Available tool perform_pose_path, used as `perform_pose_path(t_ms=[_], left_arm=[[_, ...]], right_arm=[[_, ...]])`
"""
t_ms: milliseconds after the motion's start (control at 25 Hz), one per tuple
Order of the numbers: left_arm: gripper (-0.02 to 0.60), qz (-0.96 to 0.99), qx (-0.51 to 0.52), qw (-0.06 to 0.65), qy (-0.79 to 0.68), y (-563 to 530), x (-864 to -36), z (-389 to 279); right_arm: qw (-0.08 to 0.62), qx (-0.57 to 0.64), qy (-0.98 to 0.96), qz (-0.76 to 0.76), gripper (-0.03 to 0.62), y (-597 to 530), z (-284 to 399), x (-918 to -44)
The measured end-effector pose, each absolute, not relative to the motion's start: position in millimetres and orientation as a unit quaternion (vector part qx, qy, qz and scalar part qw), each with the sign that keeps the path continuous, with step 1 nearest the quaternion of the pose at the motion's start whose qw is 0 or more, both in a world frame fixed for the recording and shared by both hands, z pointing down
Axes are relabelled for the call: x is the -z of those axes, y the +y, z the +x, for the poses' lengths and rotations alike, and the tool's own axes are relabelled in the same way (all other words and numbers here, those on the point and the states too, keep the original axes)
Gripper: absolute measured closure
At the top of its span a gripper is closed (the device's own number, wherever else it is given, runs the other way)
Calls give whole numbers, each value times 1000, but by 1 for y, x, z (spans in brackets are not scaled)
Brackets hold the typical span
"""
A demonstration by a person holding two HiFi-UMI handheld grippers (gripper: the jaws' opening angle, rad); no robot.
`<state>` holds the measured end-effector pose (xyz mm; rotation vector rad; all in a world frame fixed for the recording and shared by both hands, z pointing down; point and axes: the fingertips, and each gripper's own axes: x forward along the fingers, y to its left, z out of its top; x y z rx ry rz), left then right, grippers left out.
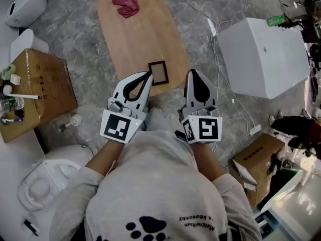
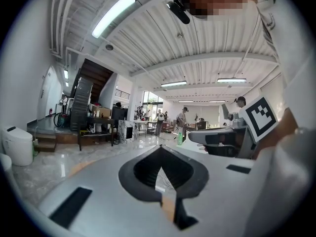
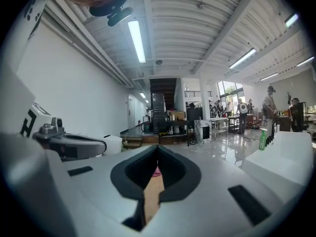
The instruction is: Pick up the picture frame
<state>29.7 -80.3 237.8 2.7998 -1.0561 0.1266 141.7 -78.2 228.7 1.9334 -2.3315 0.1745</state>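
A small dark-framed picture frame (image 1: 158, 72) lies flat at the near end of an oval wooden table (image 1: 130, 39). My left gripper (image 1: 146, 76) hovers just left of the frame, its jaws shut with nothing between them. On the frame's other side my right gripper (image 1: 193, 74) hangs past the table's near edge, shut too and empty. In the left gripper view the left gripper (image 2: 159, 163) points nearly level over the floor. The right gripper (image 3: 157, 159) in its own view looks along the wooden table (image 3: 152, 196); the frame does not show in either gripper view.
A pink cloth (image 1: 126, 6) lies at the table's far end. A white box (image 1: 263, 56) stands right of the table, with cables (image 1: 220, 79) on the floor beside it. Cardboard boxes (image 1: 32, 92) (image 1: 256, 159) sit left and near right; a white bin (image 1: 50, 177) stands near left.
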Motion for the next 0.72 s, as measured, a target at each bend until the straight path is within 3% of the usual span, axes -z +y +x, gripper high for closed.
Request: perform_pose_path(t_ms=[720], left_arm=[[577, 916, -82, 87, -383, -113, -311, 36]], right_arm=[[85, -103, -789, 599, 586, -116, 148, -325]])
